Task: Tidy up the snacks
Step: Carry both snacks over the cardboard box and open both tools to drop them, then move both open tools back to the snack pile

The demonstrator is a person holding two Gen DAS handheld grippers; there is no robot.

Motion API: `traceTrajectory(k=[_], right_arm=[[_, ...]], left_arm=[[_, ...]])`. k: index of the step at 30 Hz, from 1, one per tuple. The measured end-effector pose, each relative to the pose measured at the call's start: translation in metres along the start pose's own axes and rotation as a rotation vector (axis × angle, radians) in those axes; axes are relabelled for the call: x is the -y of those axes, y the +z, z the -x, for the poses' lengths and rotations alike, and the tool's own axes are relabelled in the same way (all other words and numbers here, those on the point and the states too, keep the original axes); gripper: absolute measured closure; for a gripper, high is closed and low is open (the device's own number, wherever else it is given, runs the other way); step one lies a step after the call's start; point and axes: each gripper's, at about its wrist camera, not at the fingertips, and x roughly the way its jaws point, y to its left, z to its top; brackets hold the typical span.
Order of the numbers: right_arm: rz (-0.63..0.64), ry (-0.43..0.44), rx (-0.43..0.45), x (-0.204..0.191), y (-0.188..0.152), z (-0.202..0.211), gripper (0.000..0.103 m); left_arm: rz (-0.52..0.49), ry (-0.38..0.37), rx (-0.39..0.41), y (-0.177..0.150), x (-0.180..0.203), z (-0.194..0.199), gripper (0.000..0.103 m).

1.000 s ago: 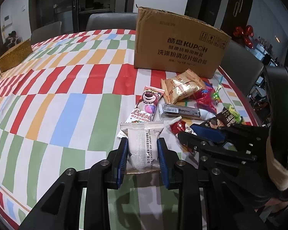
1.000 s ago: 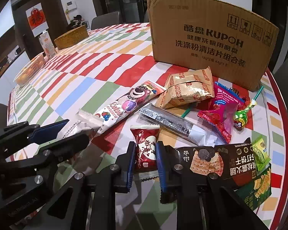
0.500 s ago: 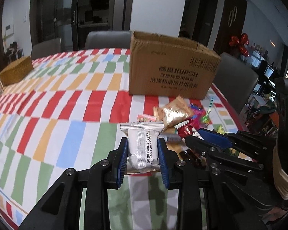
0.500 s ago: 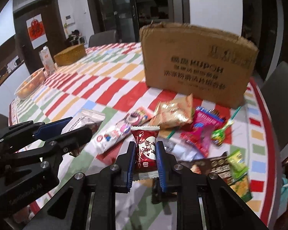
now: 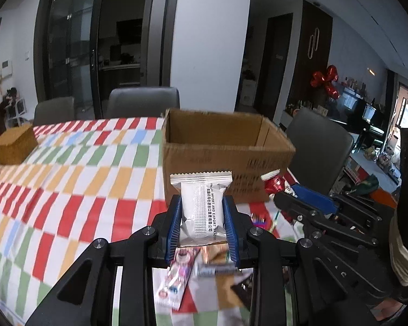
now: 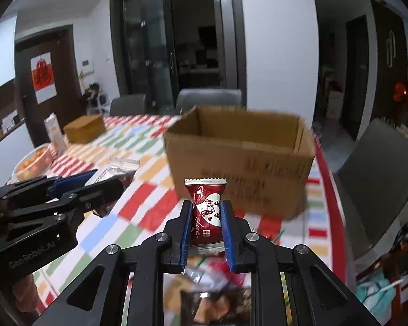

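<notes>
Jaws of both grippers clamp snacks, the left gripper [image 5: 202, 221] a white packet [image 5: 201, 209] and the right gripper [image 6: 206, 226] a red packet [image 6: 206, 212], long axes upright, with the open box [image 5: 225, 160] straight ahead beyond both, equally near.

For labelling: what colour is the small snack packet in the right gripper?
Dark red packet with white lettering, clearest in right wrist view.
</notes>
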Motion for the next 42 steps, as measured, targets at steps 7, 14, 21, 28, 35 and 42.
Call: traceTrajectory(k=[7,14,21,28,35,42], right_arm=[[-0.003,-0.020,0.073,0.018,0.047,0.001,0.081],[0.006,-0.041,0.094,0.032,0.083,-0.007,0.081],[-0.003,-0.063,0.055,0.048,0.106,-0.032,0.081],[-0.002,-0.088,0.011,0.060,0.115,-0.058,0.081],[-0.004,-0.118,-0.002,0.064,0.117,-0.074,0.074],[-0.024,-0.137,0.017,0.060,0.112,-0.057,0.061]], left_arm=[[-0.033,-0.022,0.031,0.048,0.003,-0.011,0.072],[-0.089,-0.026,0.039,0.085,0.006,-0.026,0.072],[-0.098,-0.032,0.004,0.115,0.002,-0.056,0.072],[-0.084,-0.027,-0.058,0.131,-0.002,-0.094,0.072],[-0.118,0.057,-0.074,0.135,0.003,-0.114,0.059],[-0.121,0.100,-0.016,0.124,-0.005,-0.080,0.047]])
